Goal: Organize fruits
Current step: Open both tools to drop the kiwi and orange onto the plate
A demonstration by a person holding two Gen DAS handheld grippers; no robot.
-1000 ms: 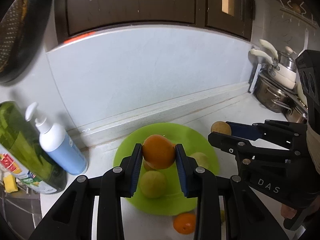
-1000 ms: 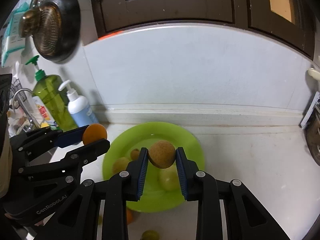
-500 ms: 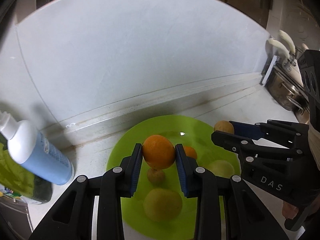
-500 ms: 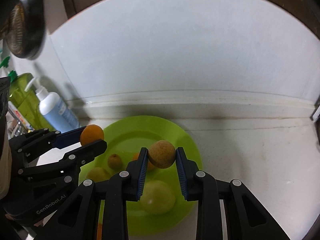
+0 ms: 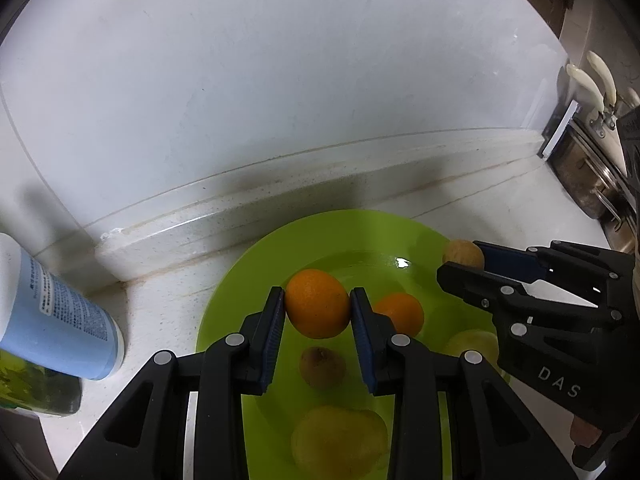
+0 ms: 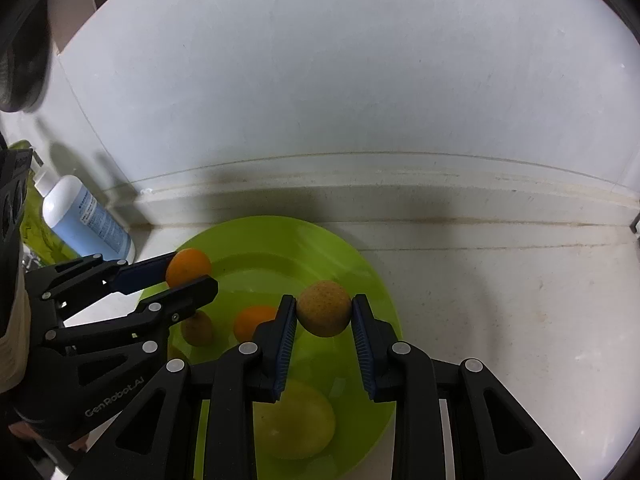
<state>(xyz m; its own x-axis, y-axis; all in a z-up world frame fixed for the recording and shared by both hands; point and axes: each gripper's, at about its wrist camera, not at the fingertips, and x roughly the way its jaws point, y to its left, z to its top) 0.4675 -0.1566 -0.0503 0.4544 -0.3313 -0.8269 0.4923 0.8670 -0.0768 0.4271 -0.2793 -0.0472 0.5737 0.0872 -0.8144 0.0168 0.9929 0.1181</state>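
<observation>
Left wrist view. Item 1: left gripper, jaws clamped on an orange, held above the green plate. Item 2: green plate, on the white counter close to the backsplash ledge. Item 3: fruit lying on the plate: a second orange just right of the held one; a small brown fruit below the held orange; a yellow-green fruit nearest the camera; another pale yellow-green fruit partly hidden behind the right gripper. Item 4: right gripper, entering from the right, jaws closed on a tan round fruit over the plate's right rim. Item 5: blue-and-white bottle, left of the plate, apart from it. Item 6: metal pots at far right.

Right wrist view. Item 1: right gripper, jaws gripping the tan round fruit above the plate's right half. Item 2: left gripper, at left, jaws closed on the orange over the plate's left rim. Item 3: on the plate: second orange, small brown fruit, large yellow-green fruit. Item 4: blue-and-white bottle, upright, left of the plate, by the wall.
</observation>
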